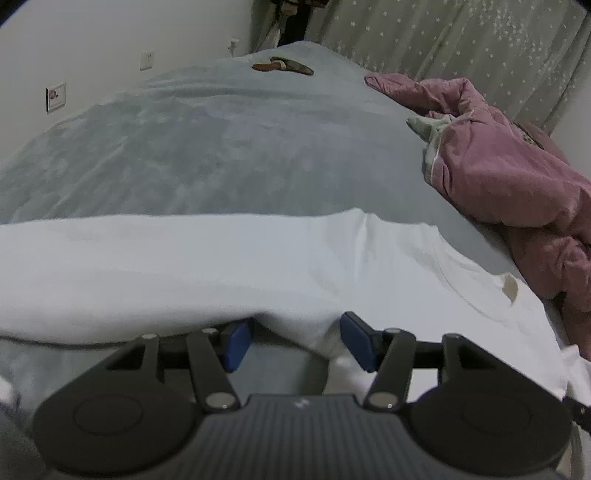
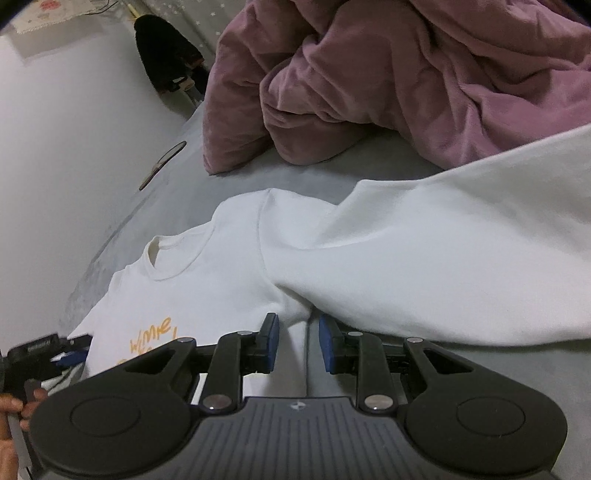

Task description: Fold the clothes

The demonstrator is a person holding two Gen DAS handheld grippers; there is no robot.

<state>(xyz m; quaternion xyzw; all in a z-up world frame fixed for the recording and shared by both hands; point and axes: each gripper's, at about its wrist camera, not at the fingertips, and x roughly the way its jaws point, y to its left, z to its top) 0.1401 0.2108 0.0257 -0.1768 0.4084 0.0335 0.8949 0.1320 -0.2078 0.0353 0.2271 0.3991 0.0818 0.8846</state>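
Now | white sweatshirt (image 2: 229, 280) lies flat on the bed (image 1: 221, 147), sleeve running to right of frame | right gripper (image 2: 297, 341) jaws spread, armpit fold between them | left gripper (image 1: 295, 341) jaws spread around near edge | both equally near.

You face a bed (image 1: 229, 147) under a grey-blue cover. At upper left a white wall (image 1: 110, 33) carries sockets (image 1: 56, 95); at upper right hangs a star-patterned curtain (image 1: 461, 40). A crumpled mauve quilt (image 1: 498, 166) lies at right.
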